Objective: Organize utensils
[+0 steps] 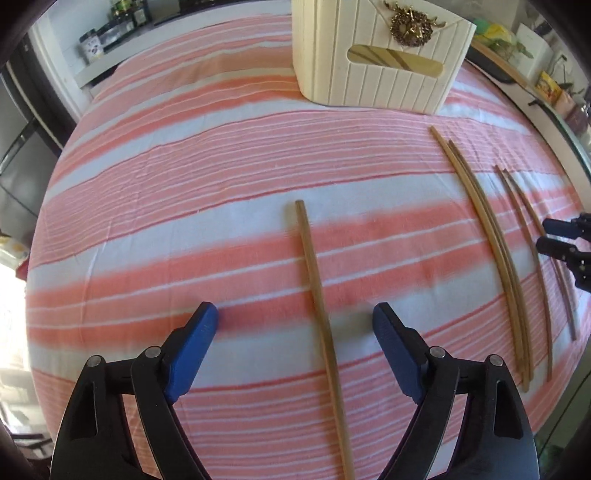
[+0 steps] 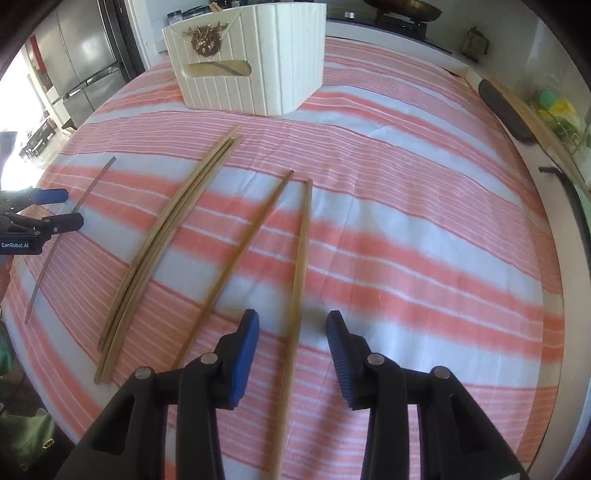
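Several wooden chopsticks lie on the pink-and-white striped cloth (image 1: 184,206). My left gripper (image 1: 295,319) is open, with a single chopstick (image 1: 314,280) lying between its blue pads, untouched. A tight bundle (image 1: 487,236) and a loose pair (image 1: 528,236) lie to its right. My right gripper (image 2: 293,325) is open astride one chopstick (image 2: 301,258) of the loose pair; the other chopstick (image 2: 243,251) passes just left of it. The bundle (image 2: 166,236) and the single chopstick (image 2: 62,232) lie further left. A cream ribbed box (image 1: 373,55) with a slot handle stands at the far side; it also shows in the right wrist view (image 2: 255,62).
The right gripper's tips (image 1: 557,236) show at the left view's right edge; the left gripper (image 2: 55,210) shows at the right view's left edge. A counter with jars (image 1: 107,33) runs behind, a fridge (image 2: 85,62) at far left, and a dark tray (image 2: 506,110) past the cloth's right edge.
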`<move>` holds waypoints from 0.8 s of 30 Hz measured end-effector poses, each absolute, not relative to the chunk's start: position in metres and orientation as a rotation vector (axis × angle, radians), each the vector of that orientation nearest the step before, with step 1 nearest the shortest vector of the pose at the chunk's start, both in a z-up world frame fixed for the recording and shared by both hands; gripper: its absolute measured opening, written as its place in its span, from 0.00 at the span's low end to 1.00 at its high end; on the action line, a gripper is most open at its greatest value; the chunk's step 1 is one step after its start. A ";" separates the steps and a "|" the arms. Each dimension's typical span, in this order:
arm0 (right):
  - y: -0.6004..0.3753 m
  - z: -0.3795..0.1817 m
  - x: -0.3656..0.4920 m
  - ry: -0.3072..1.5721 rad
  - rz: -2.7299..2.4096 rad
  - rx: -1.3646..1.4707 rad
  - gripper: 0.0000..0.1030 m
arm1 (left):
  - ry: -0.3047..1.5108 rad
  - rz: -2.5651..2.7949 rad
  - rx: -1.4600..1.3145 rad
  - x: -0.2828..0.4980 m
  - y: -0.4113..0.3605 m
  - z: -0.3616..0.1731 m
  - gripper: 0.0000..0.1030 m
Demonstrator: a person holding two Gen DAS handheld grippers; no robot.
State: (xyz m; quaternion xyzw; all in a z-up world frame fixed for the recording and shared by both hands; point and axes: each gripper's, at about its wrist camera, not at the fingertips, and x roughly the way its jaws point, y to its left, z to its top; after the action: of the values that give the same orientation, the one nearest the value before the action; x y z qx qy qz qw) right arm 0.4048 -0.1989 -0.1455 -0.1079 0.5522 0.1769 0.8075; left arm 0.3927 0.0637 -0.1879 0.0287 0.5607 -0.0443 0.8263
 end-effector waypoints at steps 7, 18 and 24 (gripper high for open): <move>-0.183 -0.141 0.454 1.186 0.346 -0.170 0.07 | 1.161 -0.032 0.058 0.414 0.059 -0.178 0.04; -0.220 -0.019 0.388 0.853 0.439 0.026 0.07 | 0.787 -0.107 -0.125 0.328 0.088 -0.054 0.04; -0.235 0.027 0.348 0.687 0.451 0.066 0.07 | 0.644 -0.151 -0.153 0.301 0.087 -0.011 0.03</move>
State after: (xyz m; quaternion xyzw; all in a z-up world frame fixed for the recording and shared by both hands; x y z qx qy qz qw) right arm 0.3481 -0.2347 0.0272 0.0319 0.3338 0.2190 0.9163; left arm 0.3008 0.0871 -0.0115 -0.0750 0.3158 -0.0739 0.9430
